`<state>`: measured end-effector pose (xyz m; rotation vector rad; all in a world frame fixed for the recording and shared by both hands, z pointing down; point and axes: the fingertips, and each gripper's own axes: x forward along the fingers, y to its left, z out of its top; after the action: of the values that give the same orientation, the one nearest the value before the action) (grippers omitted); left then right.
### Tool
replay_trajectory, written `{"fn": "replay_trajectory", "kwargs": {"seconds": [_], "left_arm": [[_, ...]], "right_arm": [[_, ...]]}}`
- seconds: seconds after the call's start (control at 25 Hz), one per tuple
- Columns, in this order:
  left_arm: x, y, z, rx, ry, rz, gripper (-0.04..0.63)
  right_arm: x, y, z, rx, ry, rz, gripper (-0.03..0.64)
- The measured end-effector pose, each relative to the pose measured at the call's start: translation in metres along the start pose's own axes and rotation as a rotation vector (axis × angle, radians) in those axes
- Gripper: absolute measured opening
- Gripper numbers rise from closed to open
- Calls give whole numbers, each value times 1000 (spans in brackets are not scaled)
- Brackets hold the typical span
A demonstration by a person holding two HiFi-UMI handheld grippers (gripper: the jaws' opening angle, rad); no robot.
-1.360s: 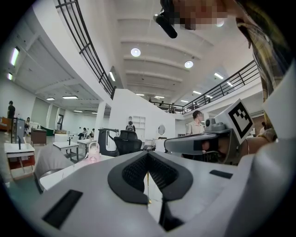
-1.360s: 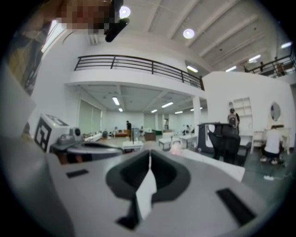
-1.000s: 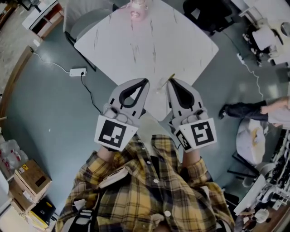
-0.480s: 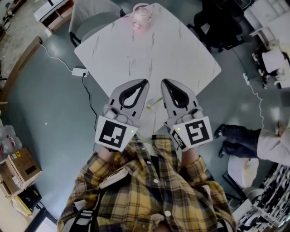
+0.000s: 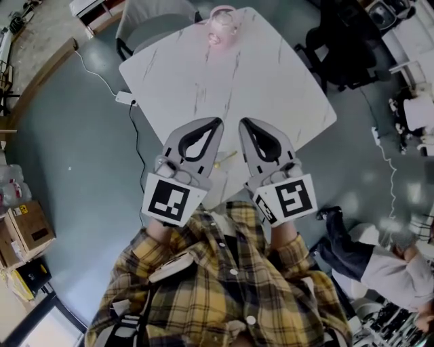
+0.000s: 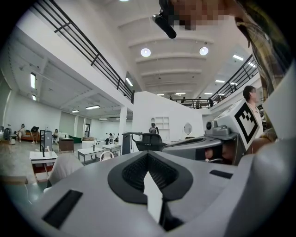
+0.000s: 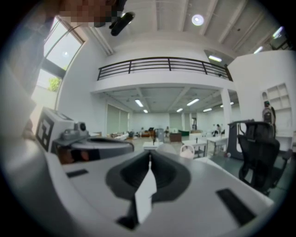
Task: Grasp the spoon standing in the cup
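A pink cup (image 5: 220, 20) stands at the far edge of the white marble table (image 5: 271, 81). It also shows small and pale in the left gripper view (image 6: 107, 156) and in the right gripper view (image 7: 187, 150). I cannot make out a spoon in it. A thin gold utensil (image 5: 227, 156) lies near the table's near edge, between the two grippers. My left gripper (image 5: 216, 122) and right gripper (image 5: 243, 123) hover side by side over that edge, pointing level toward the cup and far short of it. Both are shut with nothing between their jaws (image 6: 148, 155) (image 7: 150, 155).
A grey chair (image 5: 159, 13) stands behind the table on the left and a black office chair (image 5: 346, 41) on the right. A power strip (image 5: 125, 99) with its cord lies on the floor at the left. Cardboard boxes (image 5: 24, 234) sit far left; a person's legs (image 5: 346, 247) are at right.
My right gripper has swung in closer to the left one, and the gold utensil now lies between them. The table has shifted in view. The person at right has moved lower.
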<state>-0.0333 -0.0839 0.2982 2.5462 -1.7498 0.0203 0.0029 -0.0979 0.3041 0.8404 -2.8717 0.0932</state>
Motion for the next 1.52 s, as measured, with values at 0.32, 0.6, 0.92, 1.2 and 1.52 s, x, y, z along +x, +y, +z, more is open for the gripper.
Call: {"fn": "replay_trajectory", "kwargs": {"seconds": [0.32, 0.6, 0.92, 1.2, 1.52], "left_arm": [[0, 5, 2, 7, -8, -19, 15], [3, 8, -1, -3, -1, -39, 15], [3, 9, -9, -14, 11, -68, 15], [9, 5, -23, -39, 39, -115, 15], [12, -8, -47, -92, 99, -200, 17]], "right_arm": [[-1, 0, -1, 7, 1, -26, 34], [3, -5, -3, 9, 7, -45, 34], [2, -4, -8, 21, 24, -69, 34], [-2, -9, -17, 45, 46, -95, 34], [-13, -14, -26, 78, 59, -143, 34]]}}
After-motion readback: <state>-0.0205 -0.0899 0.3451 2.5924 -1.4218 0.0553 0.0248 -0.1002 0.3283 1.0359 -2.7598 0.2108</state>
